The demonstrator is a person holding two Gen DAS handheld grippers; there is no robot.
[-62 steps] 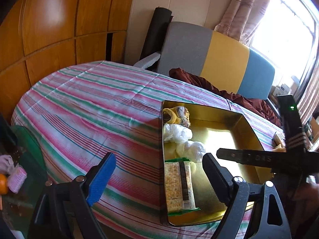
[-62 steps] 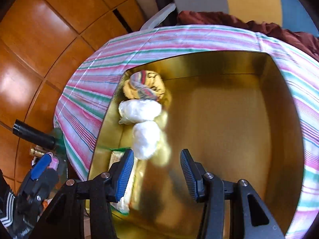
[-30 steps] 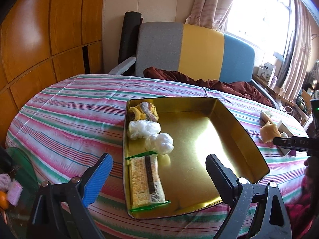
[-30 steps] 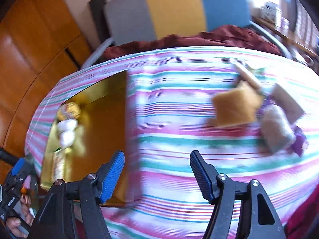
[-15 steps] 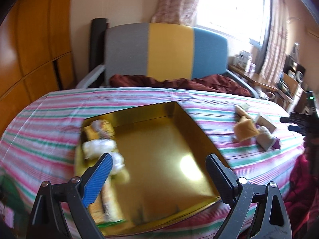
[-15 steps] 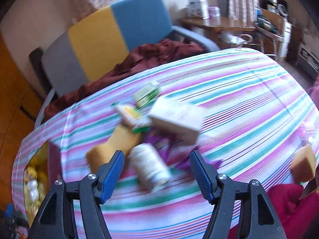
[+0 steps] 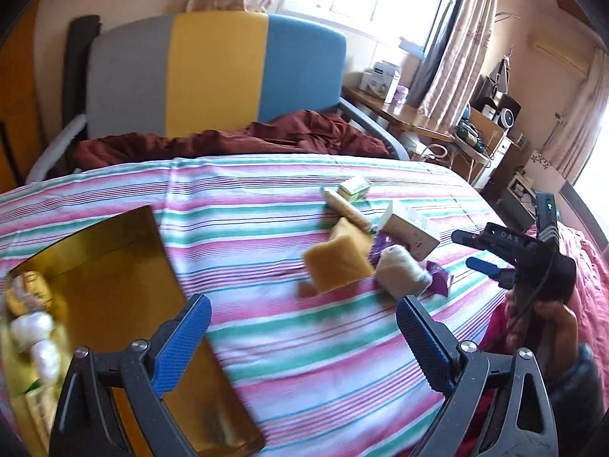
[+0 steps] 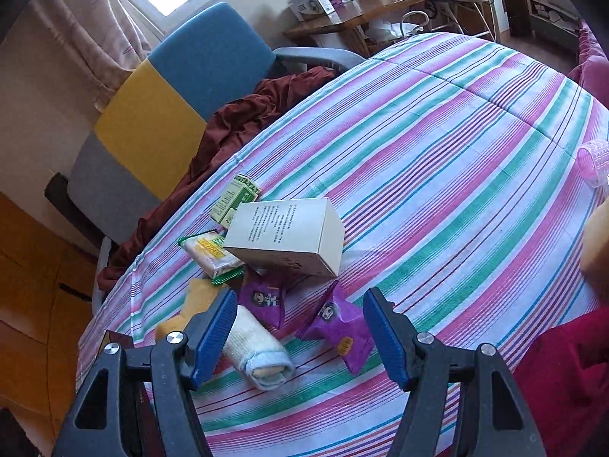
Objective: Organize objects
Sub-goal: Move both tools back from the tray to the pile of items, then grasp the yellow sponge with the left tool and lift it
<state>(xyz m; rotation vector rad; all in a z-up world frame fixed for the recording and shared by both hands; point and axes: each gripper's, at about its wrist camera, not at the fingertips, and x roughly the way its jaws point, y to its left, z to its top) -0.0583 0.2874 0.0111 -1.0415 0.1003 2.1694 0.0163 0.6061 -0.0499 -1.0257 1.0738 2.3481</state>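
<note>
Now | right gripper (image 8: pixel 297 337) agape over purple packet (image 8: pixel 340 327) | rolled cloth (image 8: pixel 255 350) beside | left gripper (image 7: pixel 302 337) agape, blurry

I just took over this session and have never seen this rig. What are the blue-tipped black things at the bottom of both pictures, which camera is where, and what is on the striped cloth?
They are two hand-held grippers, one per hand, each with a fisheye camera looking along its fingers. The left view shows the left gripper, open and empty, over the striped tablecloth, with the gold tray at its left. The right gripper, also open and empty, hovers above a pile: a white box, a green box, a cracker pack, a yellow sponge, a rolled cloth and two purple packets. Nothing is held.
</note>
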